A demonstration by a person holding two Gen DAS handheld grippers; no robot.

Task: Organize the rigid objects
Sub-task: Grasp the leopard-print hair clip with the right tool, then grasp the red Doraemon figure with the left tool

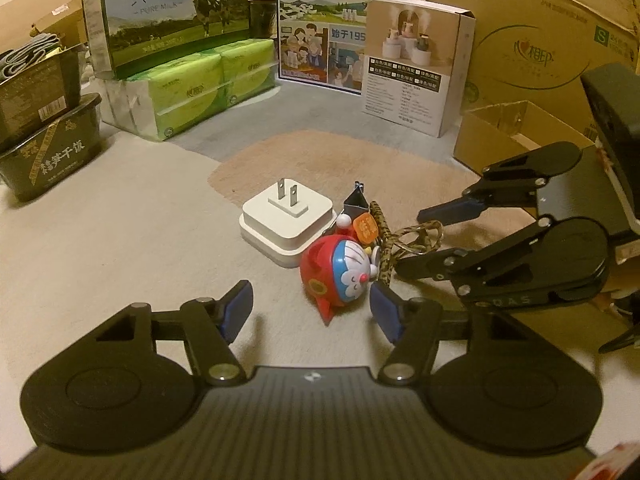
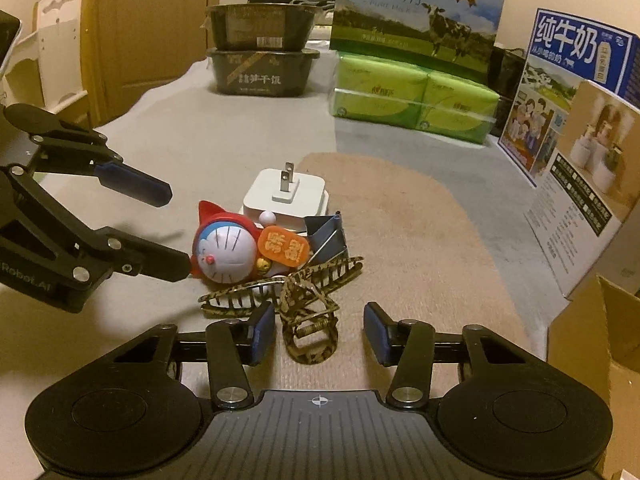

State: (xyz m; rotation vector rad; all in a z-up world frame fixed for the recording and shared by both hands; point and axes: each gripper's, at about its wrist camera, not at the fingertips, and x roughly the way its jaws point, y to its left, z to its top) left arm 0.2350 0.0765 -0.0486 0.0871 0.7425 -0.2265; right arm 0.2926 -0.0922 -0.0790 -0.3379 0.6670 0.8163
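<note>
Red cat toy point(image 1: 340, 272) sits between my left gripper point(image 1: 312, 308) pads, untouched; right gripper point(image 2: 320, 332) unclenched astride hair claw point(image 2: 308, 320).

Against the back: a green milk carton point(image 1: 168, 12) stacked on green tissue packs point(image 1: 192, 92), beside a blue milk carton point(image 1: 324, 24) and a humidifier box point(image 1: 416, 64). At left, two dark meal tubs point(image 1: 44, 120), stacked. At right, an open cardboard box point(image 1: 516, 136).

right gripper point(image 2: 319, 328): jaws apart, hair claw handle seen between them, no contact
hair claw point(image 2: 280, 292): leopard print, lying by the toy
cat toy point(image 2: 228, 254): flanked by left gripper point(image 2: 176, 232)
plug point(image 2: 286, 196): prongs up
</note>
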